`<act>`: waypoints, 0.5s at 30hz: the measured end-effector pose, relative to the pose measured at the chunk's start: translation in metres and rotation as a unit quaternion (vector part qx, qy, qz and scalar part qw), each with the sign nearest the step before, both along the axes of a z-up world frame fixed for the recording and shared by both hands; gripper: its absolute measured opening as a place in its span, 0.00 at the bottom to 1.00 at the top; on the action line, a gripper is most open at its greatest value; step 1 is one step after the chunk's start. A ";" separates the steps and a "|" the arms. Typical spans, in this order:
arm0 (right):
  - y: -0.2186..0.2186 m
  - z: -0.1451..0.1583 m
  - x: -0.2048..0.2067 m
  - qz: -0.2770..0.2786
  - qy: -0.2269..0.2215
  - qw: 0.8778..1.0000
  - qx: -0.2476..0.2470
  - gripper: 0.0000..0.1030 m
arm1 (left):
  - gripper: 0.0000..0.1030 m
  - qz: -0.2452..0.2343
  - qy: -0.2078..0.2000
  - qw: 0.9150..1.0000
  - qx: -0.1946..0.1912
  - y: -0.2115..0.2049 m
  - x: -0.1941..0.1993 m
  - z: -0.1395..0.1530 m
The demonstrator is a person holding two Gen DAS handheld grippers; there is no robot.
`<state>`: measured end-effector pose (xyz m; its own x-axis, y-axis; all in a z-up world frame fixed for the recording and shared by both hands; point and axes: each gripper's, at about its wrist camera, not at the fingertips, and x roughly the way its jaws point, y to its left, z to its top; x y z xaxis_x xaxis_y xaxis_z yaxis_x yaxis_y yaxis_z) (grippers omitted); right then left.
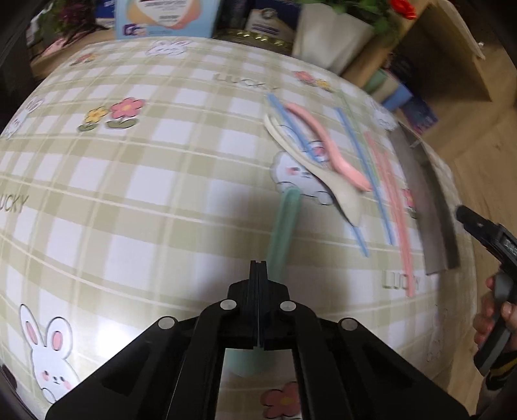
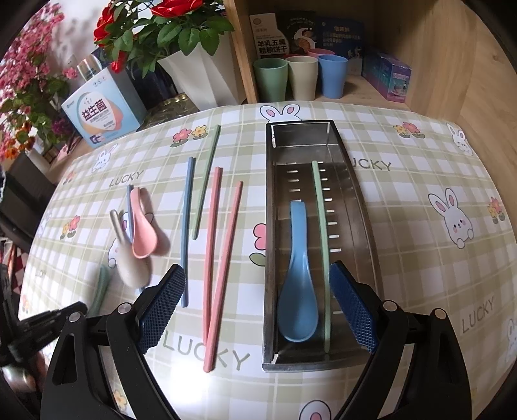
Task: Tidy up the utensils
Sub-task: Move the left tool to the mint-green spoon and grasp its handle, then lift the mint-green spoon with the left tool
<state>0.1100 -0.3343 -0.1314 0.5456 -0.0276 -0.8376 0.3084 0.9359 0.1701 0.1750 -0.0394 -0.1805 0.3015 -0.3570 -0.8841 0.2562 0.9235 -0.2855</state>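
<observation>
Desk under green plaid cloth w/ rabbits and "LUCKY" print; behind it flowers, blue box, wooden shelf w/ three cups.

Steel tray lay on desk's right part, holding blue spoon and one green chopstick beside it. Left of tray, loose on cloth: pair of pink chopsticks, blue chopstick, second green chopstick, then pink spoon lying over beige spoon, w/ another blue chopstick under them.

Left gripper had fingers pressed flat together, no gap. Green spoon lay just beside fingertips, handle running up-right, bowl showing under gripper frame; not clamped as far as seen.

Right gripper hung above tray's near end and pink chopsticks, fingers spread wide, nothing between them.
</observation>
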 end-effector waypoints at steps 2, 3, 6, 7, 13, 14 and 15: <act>0.001 0.001 0.001 0.002 -0.001 1.000 0.000 0.85 | 0.00 -0.004 0.016 1.000 -0.013 0.003 0.002 -0.003; 0.002 0.001 0.001 0.004 -0.001 1.000 0.000 0.85 | 0.00 -0.008 0.014 1.000 -0.006 0.002 0.001 -0.002; 0.002 0.001 0.001 0.005 -0.002 1.000 0.001 0.85 | 0.04 -0.036 0.014 0.999 -0.031 -0.004 -0.003 0.003; 0.002 0.001 0.001 0.005 -0.002 1.000 0.000 0.85 | 0.07 -0.044 0.010 0.999 -0.029 -0.007 -0.004 0.004; 0.001 0.003 -0.001 0.004 -0.004 1.000 0.003 0.85 | 0.18 -0.078 0.001 0.997 0.016 -0.022 -0.009 0.002; 0.000 0.003 -0.001 0.003 -0.004 1.000 0.003 0.85 | 0.18 -0.078 0.002 0.997 0.019 -0.022 -0.010 0.001; 0.000 0.003 -0.002 0.003 -0.004 1.000 0.003 0.85 | 0.18 -0.078 0.003 0.997 0.021 -0.021 -0.010 0.000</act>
<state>0.1084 -0.3345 -0.1288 0.5525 -0.0199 -0.8333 0.3023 0.9364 0.1781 0.1652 -0.0607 -0.1807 0.2395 -0.3611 -0.9012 0.3949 0.8842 -0.2494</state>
